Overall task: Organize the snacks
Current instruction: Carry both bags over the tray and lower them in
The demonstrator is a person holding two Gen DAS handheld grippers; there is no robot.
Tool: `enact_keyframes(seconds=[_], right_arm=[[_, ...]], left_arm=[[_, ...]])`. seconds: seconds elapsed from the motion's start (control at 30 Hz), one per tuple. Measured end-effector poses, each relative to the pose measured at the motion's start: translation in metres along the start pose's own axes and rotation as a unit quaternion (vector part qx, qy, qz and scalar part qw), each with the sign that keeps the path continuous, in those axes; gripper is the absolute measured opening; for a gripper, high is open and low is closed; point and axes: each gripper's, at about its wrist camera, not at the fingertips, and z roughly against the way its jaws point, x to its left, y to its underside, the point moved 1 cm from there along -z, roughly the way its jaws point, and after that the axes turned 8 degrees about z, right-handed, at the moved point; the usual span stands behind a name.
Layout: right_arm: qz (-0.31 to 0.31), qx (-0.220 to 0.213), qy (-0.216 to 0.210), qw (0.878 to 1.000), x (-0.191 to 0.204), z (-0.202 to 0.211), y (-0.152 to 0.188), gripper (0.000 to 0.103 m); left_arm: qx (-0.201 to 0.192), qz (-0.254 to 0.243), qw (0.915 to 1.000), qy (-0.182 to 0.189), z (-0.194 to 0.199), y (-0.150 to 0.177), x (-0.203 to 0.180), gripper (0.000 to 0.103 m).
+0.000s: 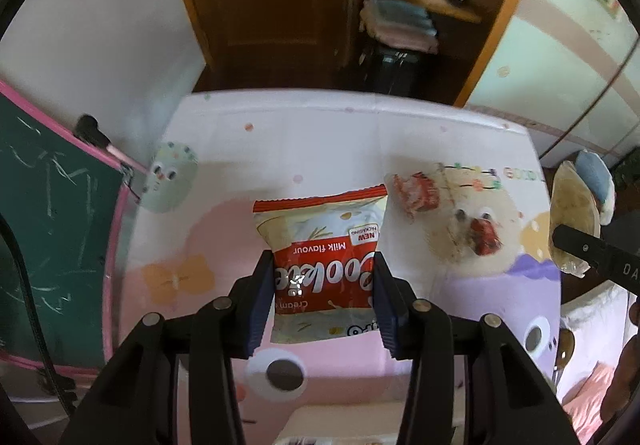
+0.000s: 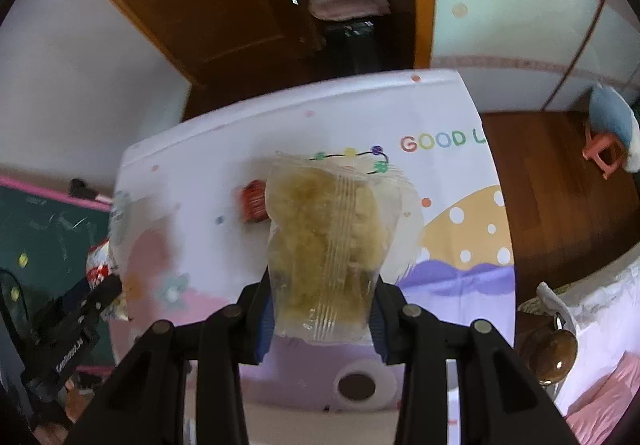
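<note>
My left gripper (image 1: pixel 323 275) is shut on a red and white biscuit packet (image 1: pixel 320 229) labelled milk flavour, held up above the patterned tablecloth (image 1: pixel 304 141). A clear packet of golden crispy snack (image 2: pixel 328 241) hangs lifted over the table, with my right gripper (image 2: pixel 323 297) shut on it. Two small red-wrapped snacks (image 1: pixel 416 191) (image 1: pixel 486 237) lie on the cloth to the right of the biscuit packet. The right gripper with its clear packet (image 1: pixel 572 221) shows at the right edge of the left wrist view. The left gripper's fingers (image 2: pixel 100 297) appear low on the left in the right wrist view.
A pale green cup with googly eyes (image 1: pixel 170 181) stands at the table's left edge. A green chalkboard with a pink frame (image 1: pixel 52 229) sits left of the table. A brown wardrobe door (image 1: pixel 256 5) and shelves (image 1: pixel 416 13) stand beyond the far edge. A small pink stool (image 2: pixel 604 149) is on the wooden floor.
</note>
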Motion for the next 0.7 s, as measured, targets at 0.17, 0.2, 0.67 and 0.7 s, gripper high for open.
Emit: enact_keyframes(seconds=[0.17, 0.2, 0.67, 0.7], right_arm=[[0.035, -0.026, -0.013, 0.999, 0.022, 0.048, 0.027, 0.039], [0.041, -0.031, -0.016, 0.999, 0.026, 0.058, 0.033, 0.039], [0.111, -0.065, -0.032, 0.991, 0.056, 0.142, 0.136, 0.039], [0.112, -0.065, -0.034, 0.991, 0.057, 0.144, 0.143, 0.039]], left_arm=[[-0.028, -0.024, 0.9993, 0.009, 0.054, 0.021, 0.007, 0.044], [-0.033, -0.029, 0.9990, 0.011, 0.064, 0.026, 0.008, 0.044], [-0.057, -0.107, 0.9913, 0.051, 0.154, 0.123, -0.007, 0.044], [-0.057, -0.111, 0.9908, 0.052, 0.157, 0.130, -0.009, 0.044]])
